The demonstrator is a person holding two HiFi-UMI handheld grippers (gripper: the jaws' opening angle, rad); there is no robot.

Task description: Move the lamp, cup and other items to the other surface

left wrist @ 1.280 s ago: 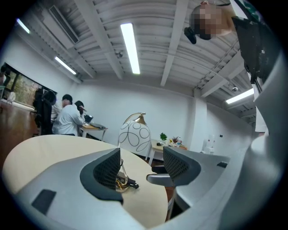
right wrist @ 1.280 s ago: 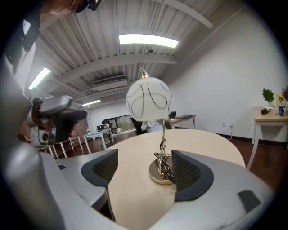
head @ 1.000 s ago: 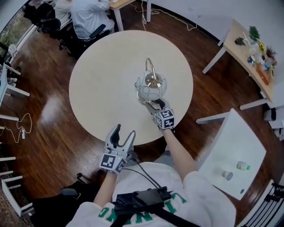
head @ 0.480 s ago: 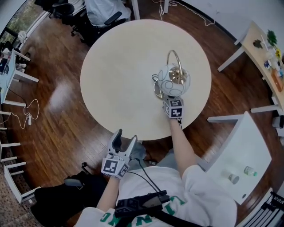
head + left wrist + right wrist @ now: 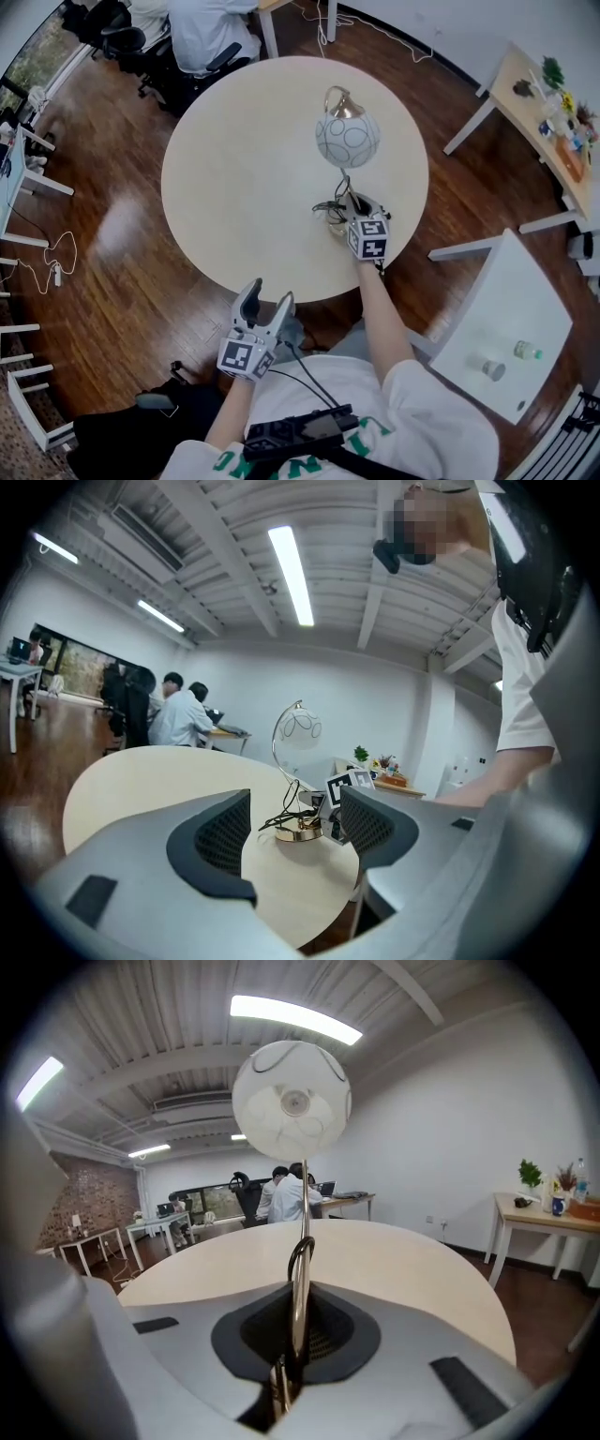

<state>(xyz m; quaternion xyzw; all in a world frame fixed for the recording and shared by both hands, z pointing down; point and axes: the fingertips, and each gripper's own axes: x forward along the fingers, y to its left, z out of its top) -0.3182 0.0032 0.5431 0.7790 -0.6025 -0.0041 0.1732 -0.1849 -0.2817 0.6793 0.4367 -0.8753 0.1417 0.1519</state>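
Note:
The lamp has a white globe shade, a curved gold stem and a gold base with a black cord bunched on it. It stands near the right front of the round beige table. My right gripper is shut on the lamp's stem just above the base. In the right gripper view the stem rises from between the jaws to the shade. My left gripper hangs open and empty off the table's front edge, near my body. In its own view the left gripper points toward the lamp.
A white square table stands at the right, with a small cup and a bottle on it. A wooden side table with small items is at the far right. People sit at desks beyond the round table.
The right gripper's jaws, open beside the lamp's base a second ago, are now closed on the stem. The shade now shows farther from the base. The left gripper has shifted slightly.

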